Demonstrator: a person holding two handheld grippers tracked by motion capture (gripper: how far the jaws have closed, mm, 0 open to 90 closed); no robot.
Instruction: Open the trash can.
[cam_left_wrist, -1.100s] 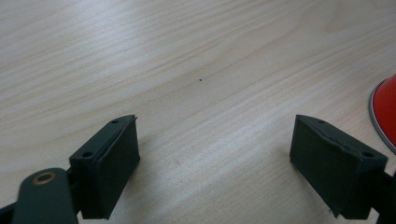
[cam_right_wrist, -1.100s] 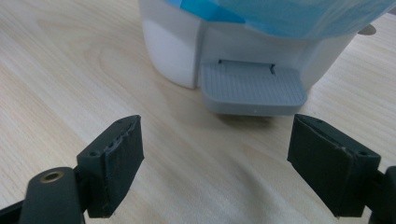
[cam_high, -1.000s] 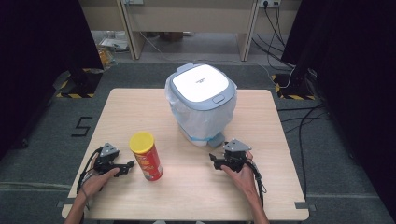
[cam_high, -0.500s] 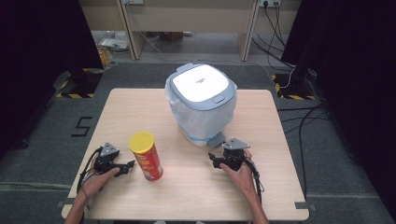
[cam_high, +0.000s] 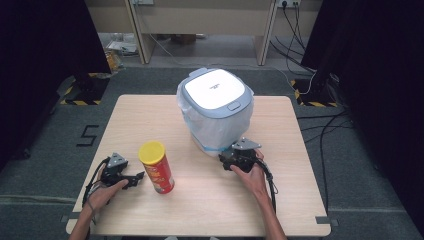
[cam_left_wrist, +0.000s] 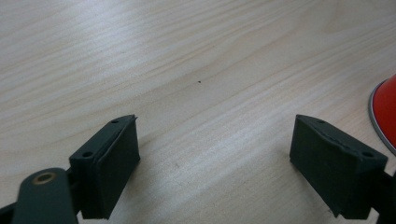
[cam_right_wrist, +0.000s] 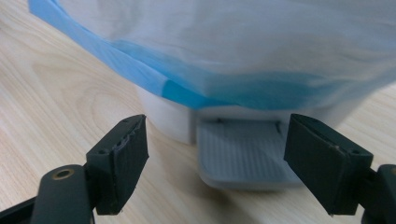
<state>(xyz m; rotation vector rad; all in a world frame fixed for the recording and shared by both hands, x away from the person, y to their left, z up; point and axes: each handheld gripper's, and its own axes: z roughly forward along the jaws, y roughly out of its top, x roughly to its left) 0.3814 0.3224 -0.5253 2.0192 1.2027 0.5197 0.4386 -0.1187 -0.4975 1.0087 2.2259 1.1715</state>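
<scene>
Pressing the pedal (cam_right_wrist: 243, 154) off-centre could skid or tip the bin (cam_high: 215, 107) standing mid-counter (cam_high: 210, 200); the right gripper (cam_right_wrist: 215, 158), wide and empty, faces it closely. The left gripper (cam_high: 136, 179), also wide, could topple the can (cam_high: 156, 167) beside it.

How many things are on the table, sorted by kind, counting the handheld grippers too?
Pedal bin: 1
Crisp can: 1
Grippers, the left gripper and the right gripper: 2
Total: 4
</scene>
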